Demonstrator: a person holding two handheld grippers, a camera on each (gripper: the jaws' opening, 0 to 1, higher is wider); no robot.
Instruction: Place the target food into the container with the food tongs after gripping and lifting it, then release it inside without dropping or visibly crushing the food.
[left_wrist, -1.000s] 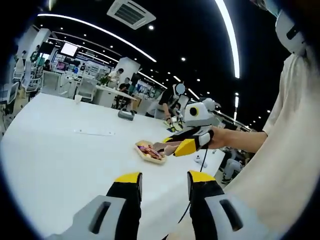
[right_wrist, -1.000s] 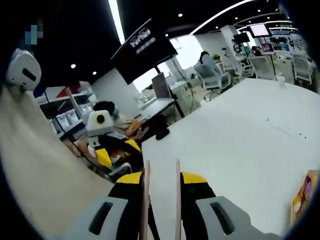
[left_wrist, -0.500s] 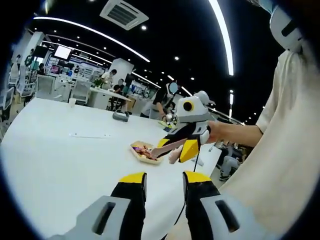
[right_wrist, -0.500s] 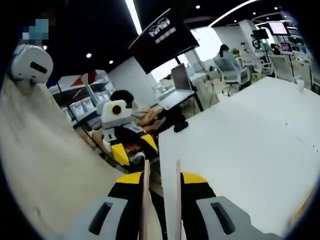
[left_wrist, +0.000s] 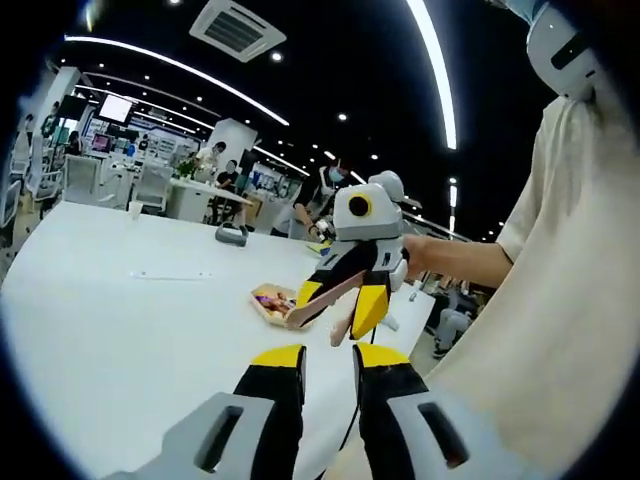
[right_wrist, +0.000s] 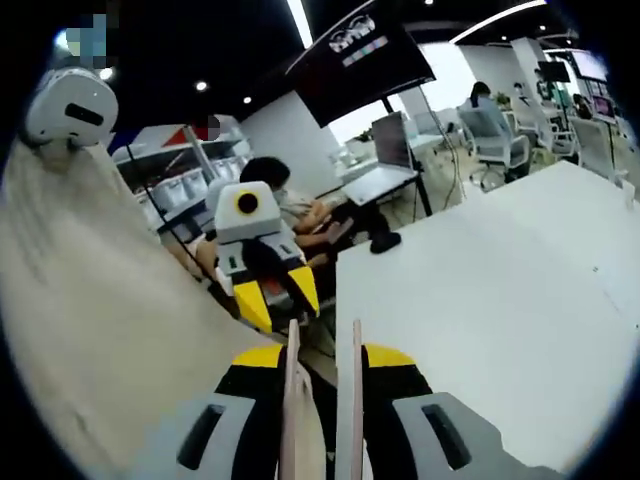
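Fingertips of the left gripper (left_wrist: 327, 362), yellow and black, stand a narrow gap apart with nothing between them, closer together than a second ago; the right gripper (right_wrist: 321, 362) is clamped on the food tongs (right_wrist: 322, 400), whose two pale arms rise side by side between its jaws; in the left gripper view the right gripper (left_wrist: 340, 310) has come nearer and higher than a second ago and now partly overlaps the container (left_wrist: 272, 301), which then lay clear beside it; the tongs (left_wrist: 322, 303) run lengthwise down and to the left, tips towards the container on the white table (left_wrist: 120, 320); the food (left_wrist: 268, 297), reddish pieces, lies in the container; a person's sleeve (left_wrist: 560, 280) fills the right side; in the right gripper view the left gripper (right_wrist: 275, 298) sits nearer than before.
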